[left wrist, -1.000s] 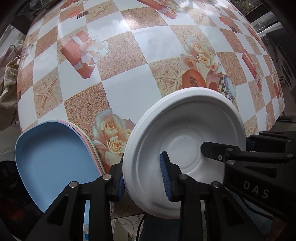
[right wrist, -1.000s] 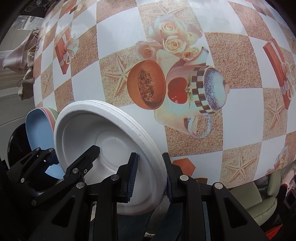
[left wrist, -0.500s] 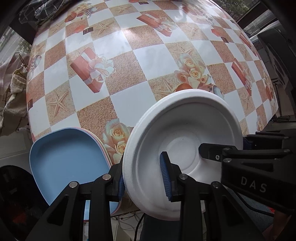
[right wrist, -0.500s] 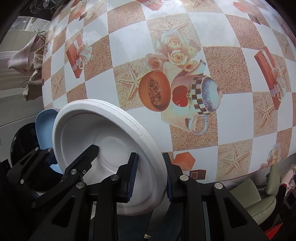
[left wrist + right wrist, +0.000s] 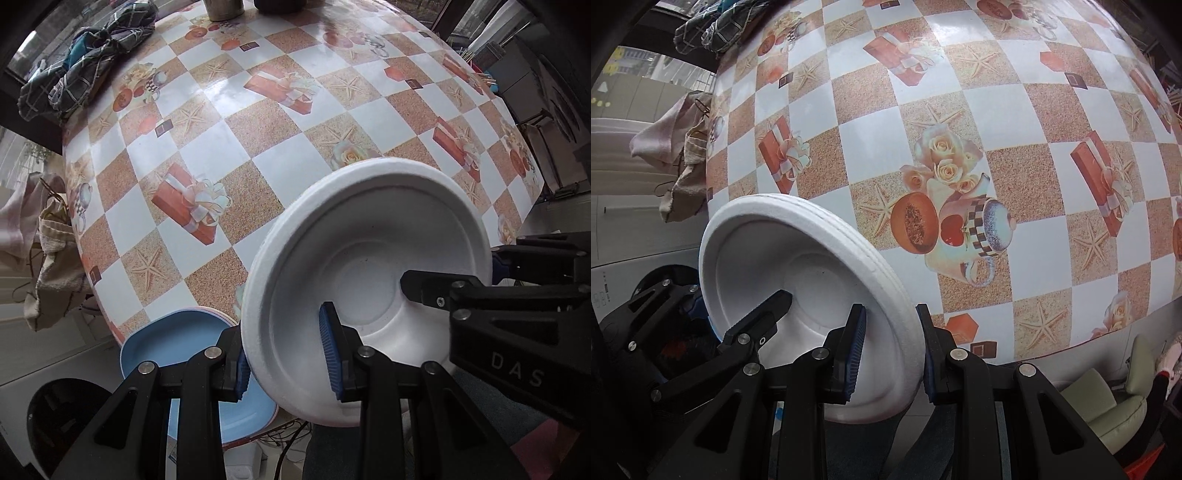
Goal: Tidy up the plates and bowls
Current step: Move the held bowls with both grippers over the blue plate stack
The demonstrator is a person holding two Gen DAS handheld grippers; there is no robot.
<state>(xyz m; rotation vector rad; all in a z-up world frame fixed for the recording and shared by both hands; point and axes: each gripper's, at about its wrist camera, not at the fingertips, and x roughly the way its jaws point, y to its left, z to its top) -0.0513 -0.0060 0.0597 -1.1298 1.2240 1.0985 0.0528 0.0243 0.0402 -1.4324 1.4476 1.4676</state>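
A stack of white foam bowls [image 5: 369, 258] hangs above the table's near edge, held by both grippers. My left gripper [image 5: 288, 354] is shut on the stack's left rim, one blue pad inside the bowl and one outside. My right gripper [image 5: 890, 350] is shut on the opposite rim of the white foam bowls [image 5: 812, 277]; it also shows as the black fingers [image 5: 480, 291] in the left wrist view. A stack of plates with a blue plate [image 5: 184, 339] on top lies at the table's near left corner, below the left gripper.
The table [image 5: 277, 147] wears a checked cloth printed with gifts, starfish and roses. Crumpled checked cloth [image 5: 85, 66] lies at its far left corner, a metal can [image 5: 225, 9] at the far edge. Towels [image 5: 48, 258] hang left of the table. A green seat [image 5: 1108, 410] stands below right.
Both grippers have risen with the white bowls held between them; the table now looks farther away and more of its far side shows. The blue plate stack stayed on the table.
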